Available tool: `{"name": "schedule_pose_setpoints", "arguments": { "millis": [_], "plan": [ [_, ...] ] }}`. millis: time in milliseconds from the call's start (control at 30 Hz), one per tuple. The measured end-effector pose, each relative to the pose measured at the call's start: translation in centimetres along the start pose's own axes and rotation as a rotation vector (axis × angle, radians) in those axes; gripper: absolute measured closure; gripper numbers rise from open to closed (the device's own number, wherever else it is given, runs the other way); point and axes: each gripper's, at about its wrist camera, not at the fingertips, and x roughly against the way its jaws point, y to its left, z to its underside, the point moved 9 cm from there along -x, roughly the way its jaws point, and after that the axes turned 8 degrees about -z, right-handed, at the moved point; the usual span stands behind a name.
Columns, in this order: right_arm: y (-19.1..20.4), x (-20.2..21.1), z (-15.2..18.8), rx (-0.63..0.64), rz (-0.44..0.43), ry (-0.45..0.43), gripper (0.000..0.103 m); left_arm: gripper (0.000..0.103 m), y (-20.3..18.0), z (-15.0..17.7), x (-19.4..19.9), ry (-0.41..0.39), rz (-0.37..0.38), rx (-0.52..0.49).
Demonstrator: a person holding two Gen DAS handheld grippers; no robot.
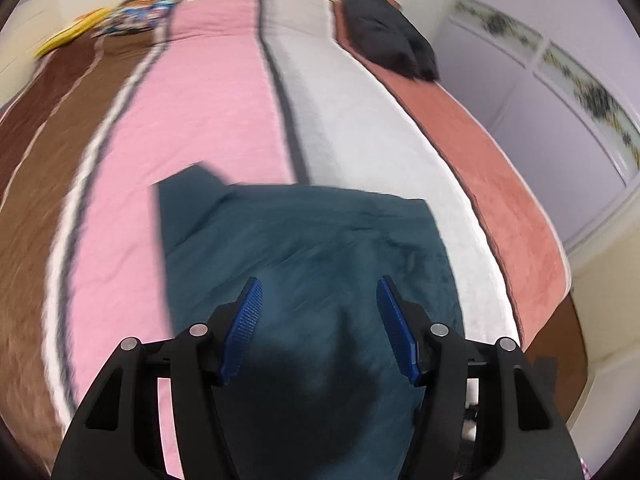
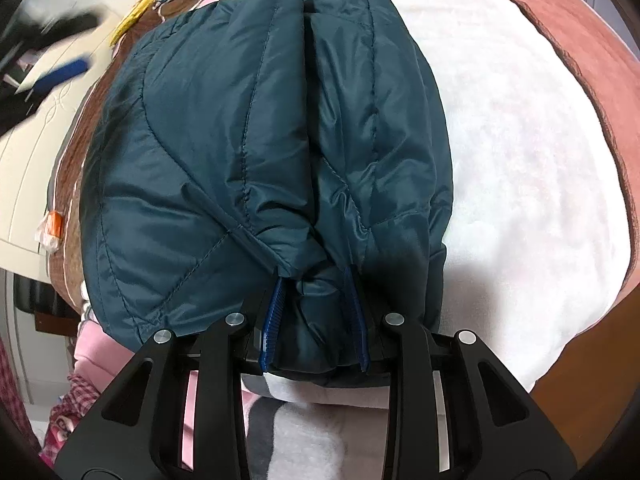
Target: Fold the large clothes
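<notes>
A dark teal quilted jacket (image 1: 304, 240) lies folded on the striped bed cover (image 1: 208, 112). In the left wrist view my left gripper (image 1: 320, 284) hovers above the jacket, open, with nothing between its blue pads (image 1: 248, 320). In the right wrist view the jacket (image 2: 248, 120) fills the middle of the frame. My right gripper (image 2: 316, 280) is shut on a bunched fold at the jacket's near edge, both blue pads (image 2: 274, 312) pressing into the fabric. The left gripper (image 2: 60, 72) shows blurred at the upper left of that view.
A black garment (image 1: 384, 28) lies at the far end of the bed on the rust-coloured stripe (image 1: 492, 172). Patterned pillows (image 1: 144, 8) sit at the far left corner. Pale wardrobe doors (image 1: 540, 92) stand to the right of the bed. A white cabinet (image 2: 32, 168) stands at the left.
</notes>
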Motion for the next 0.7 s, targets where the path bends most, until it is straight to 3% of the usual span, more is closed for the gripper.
{"name": "schedule_pose_setpoints", "arguments": {
  "millis": [267,533,700],
  "plan": [
    [1.0,0.4,0.9,-0.004,0.016,-0.048,0.072,0.036,6.4,6.8,3.7,0.023,-0.033,0.100],
    [0.7,0.5,1.6,-0.017,0.018,-0.060,0.071,0.027,8.8,12.0,1.5,0.119,0.122,0.309],
    [0.6,0.9,1.7,-0.030,0.015,-0.071,0.071,0.024,8.9,12.7,-0.6,0.136,0.205,0.390]
  ]
}}
